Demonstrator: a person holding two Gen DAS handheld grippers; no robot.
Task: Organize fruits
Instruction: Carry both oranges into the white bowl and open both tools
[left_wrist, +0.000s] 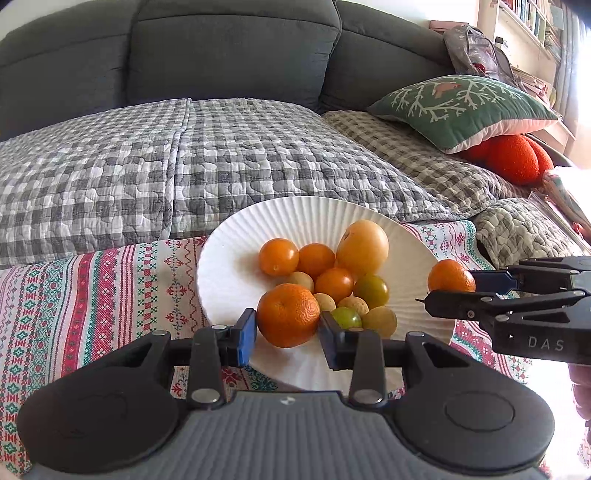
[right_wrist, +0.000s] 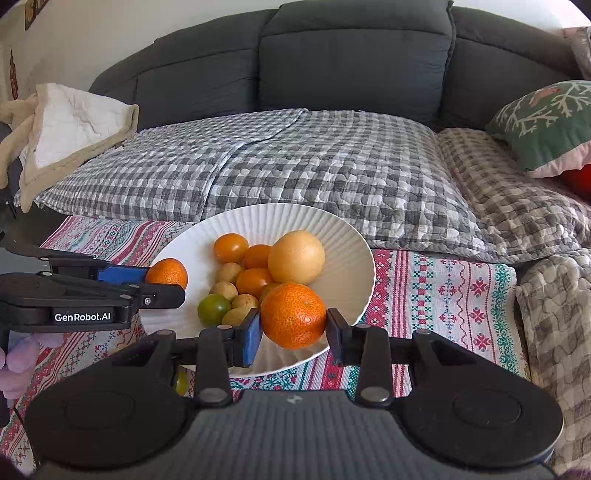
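Observation:
A white ribbed plate (left_wrist: 229, 258) (right_wrist: 343, 236) on the patterned cloth holds several fruits: orange tomatoes, a large yellow-orange fruit (left_wrist: 362, 244) (right_wrist: 296, 256), small yellowish fruits and green ones. My left gripper (left_wrist: 288, 326) is shut on a tangerine (left_wrist: 288, 314) over the plate's near edge; it also shows in the right wrist view (right_wrist: 166, 274). My right gripper (right_wrist: 293, 325) is shut on another tangerine (right_wrist: 293, 315) over the plate's near rim; it shows in the left wrist view (left_wrist: 451, 277).
A patterned red, green and white cloth (left_wrist: 92, 295) (right_wrist: 443, 288) covers the surface. Behind it is a grey sofa with a checked quilt (left_wrist: 184, 155), a green cushion (left_wrist: 461, 107) and a red cushion (left_wrist: 513, 158). A small green fruit (right_wrist: 181, 382) lies on the cloth under my right gripper.

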